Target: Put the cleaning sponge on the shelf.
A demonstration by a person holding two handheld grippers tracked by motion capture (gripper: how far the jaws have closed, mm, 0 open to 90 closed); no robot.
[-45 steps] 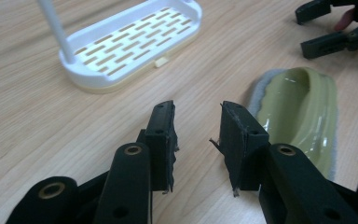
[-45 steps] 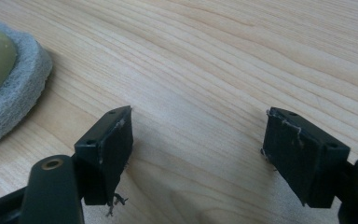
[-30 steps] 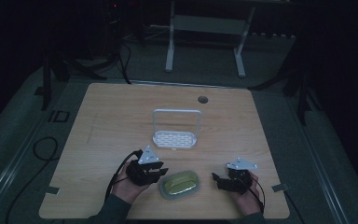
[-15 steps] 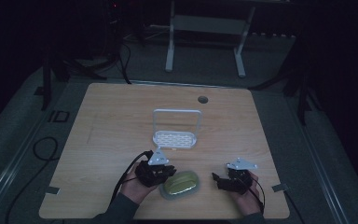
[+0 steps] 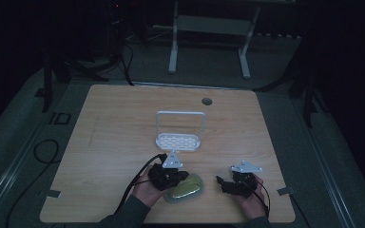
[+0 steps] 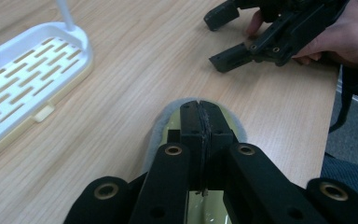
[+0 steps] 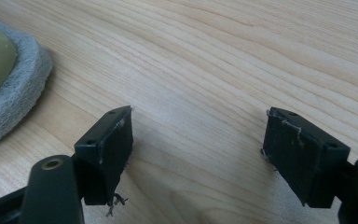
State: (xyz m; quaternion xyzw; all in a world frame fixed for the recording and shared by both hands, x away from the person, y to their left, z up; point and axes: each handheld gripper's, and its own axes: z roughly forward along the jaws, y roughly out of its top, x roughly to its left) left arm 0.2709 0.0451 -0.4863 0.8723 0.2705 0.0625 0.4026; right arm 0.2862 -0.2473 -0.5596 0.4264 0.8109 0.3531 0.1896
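An oval sponge (image 5: 186,189) with a grey felt rim and a yellow-green top lies near the table's front edge. My left gripper (image 5: 179,175) is at the sponge's left end. In the left gripper view its jaws (image 6: 199,109) have just been closing and now meet pad to pad above the sponge (image 6: 160,127), with nothing between them. My right gripper (image 5: 222,182) rests low to the right of the sponge, open and holding nothing. The right gripper view has its spread jaws (image 7: 198,128) over bare wood, with the sponge (image 7: 24,79) at the left edge.
A white slotted tray (image 5: 178,141) with a tall loop handle stands behind the sponge, mid-table; its rim (image 6: 81,52) is left of my left gripper. A round cable hole (image 5: 206,101) lies at the far edge. My right gripper (image 6: 216,41) shows farther off, held by a hand.
My left gripper has moved right, onto the sponge's left end, and its jaws have closed. The right hand and the tray have kept still.
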